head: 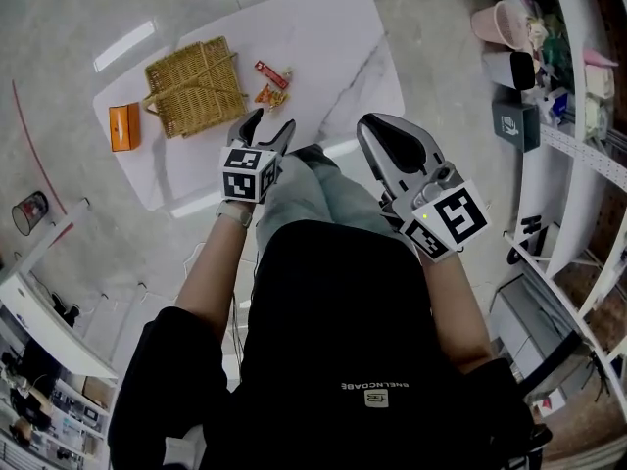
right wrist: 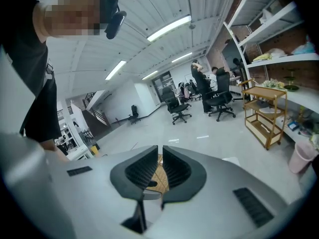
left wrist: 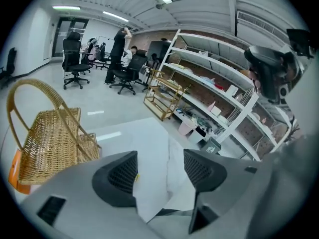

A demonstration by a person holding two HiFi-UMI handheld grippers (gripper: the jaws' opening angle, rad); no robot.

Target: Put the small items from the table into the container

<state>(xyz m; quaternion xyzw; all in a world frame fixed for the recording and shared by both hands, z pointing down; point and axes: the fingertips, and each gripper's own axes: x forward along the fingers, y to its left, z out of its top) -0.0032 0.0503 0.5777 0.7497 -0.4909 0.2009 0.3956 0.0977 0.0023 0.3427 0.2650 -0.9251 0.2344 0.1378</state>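
On the counter (head: pixel 333 47), the packets (head: pixel 267 92) lie beside the basket (head: pixel 196 86) just ahead of our left gripper (head: pixel 268 125), jaws wide open and empty, while our right gripper (head: pixel 377 125), jaws nearly closed on nothing, hangs farther off.

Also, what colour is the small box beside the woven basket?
The small rectangular box is orange; the head view shows it best.

A woven wicker basket (head: pixel 196 86) is sitting open-topped on the white marbled surface (head: pixel 333 47), its hoop handle arching up over it. Just beside it, toward the middle of the surface, a slim red packet (head: pixel 271 73) is lying flat, a small orange wrapper (head: pixel 267 95) close by. An orange box (head: pixel 123 126) is resting at the basket's other side, near the surface's edge.
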